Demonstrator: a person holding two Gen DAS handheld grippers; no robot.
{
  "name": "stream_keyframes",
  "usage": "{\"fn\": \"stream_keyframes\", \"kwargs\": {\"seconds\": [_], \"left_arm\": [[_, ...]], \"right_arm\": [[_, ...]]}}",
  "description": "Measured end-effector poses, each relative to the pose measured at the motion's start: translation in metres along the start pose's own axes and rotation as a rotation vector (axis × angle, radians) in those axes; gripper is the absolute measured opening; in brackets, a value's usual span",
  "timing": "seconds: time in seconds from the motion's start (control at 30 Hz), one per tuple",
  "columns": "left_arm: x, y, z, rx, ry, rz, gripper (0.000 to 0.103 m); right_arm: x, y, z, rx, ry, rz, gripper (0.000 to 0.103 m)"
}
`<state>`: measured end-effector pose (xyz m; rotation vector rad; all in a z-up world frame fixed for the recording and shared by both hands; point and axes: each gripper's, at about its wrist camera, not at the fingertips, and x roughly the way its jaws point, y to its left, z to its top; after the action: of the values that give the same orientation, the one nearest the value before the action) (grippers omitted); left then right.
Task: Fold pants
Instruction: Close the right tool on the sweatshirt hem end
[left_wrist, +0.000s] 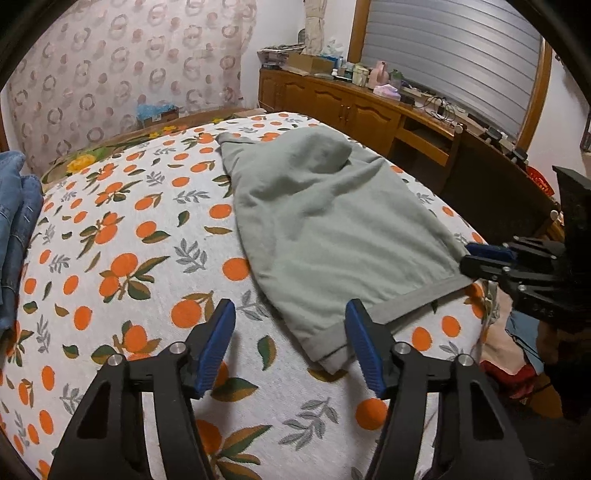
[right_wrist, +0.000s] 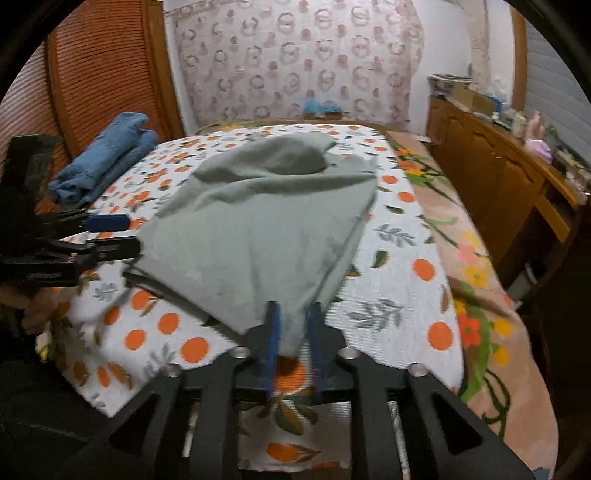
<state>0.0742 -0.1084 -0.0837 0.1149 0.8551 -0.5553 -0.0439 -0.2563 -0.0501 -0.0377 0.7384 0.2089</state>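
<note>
Pants: grey-green pants (left_wrist: 332, 229) lie on the bed (left_wrist: 122, 236), which is covered by a sheet printed with oranges. They are partly folded; the far end is humped and loose, the near hem runs across in front of both grippers.
Left gripper: left gripper (left_wrist: 291, 339) hovers low at the near hem corner, jaws spread wide. The right-hand blue pad (left_wrist: 364, 343) stands just beside the hem; the other pad is over bare sheet. No cloth is pinched.
Right gripper: right gripper (right_wrist: 293, 339) has the other near corner bunched between its blue pads (right_wrist: 271, 339). The jaws are narrow and grasping the cloth; fabric fans away from them in taut creases.
Why held so: judged, one corner is gripped and the other lined up so that the hem edge can be carried together and kept straight.
Step in hand: likely the left jaws need to take their corner before any lift.
Risk: with only one corner held, a pull would skew the fold and drag the humped far end.
Surroundings: folded blue jeans (right_wrist: 103, 158) sit at the bed's edge, well apart from the pants. A wooden cabinet (left_wrist: 332, 99) with clutter stands beyond.
</note>
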Motion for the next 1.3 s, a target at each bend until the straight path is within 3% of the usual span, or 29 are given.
{"fn": "stream_keyframes", "kwargs": {"seconds": [0.2,0.3,0.77,0.83,0.87,1.03,1.1,1.3], "left_arm": [[-0.002,0.000,-0.002,-0.021,-0.001,-0.033,0.058],[-0.005,-0.001,-0.002,-0.031,-0.006,-0.055,0.054],[0.009,-0.005,-0.007,-0.042,0.042,-0.063,0.054],[0.009,-0.006,-0.008,-0.039,0.040,-0.072,0.053],[0.009,-0.008,-0.008,-0.035,0.040,-0.074,0.037],[0.009,-0.009,-0.009,-0.035,0.046,-0.099,0.022],[0.006,-0.009,-0.008,-0.035,0.036,-0.104,0.009],[-0.017,-0.009,0.006,-0.049,-0.040,-0.113,0.007]], "right_arm": [[0.008,-0.005,-0.003,0.049,-0.001,-0.019,0.040],[0.011,-0.007,-0.004,0.068,-0.002,-0.008,0.040],[0.012,-0.004,-0.006,0.083,-0.020,0.036,0.040],[0.012,-0.003,-0.007,0.083,-0.024,0.039,0.036],[0.012,-0.002,-0.007,0.084,-0.024,0.047,0.032],[0.013,0.001,-0.006,0.089,-0.018,0.084,0.017],[0.013,0.000,-0.005,0.097,-0.019,0.105,0.012],[-0.003,-0.006,0.007,0.110,-0.089,0.171,0.009]]}}
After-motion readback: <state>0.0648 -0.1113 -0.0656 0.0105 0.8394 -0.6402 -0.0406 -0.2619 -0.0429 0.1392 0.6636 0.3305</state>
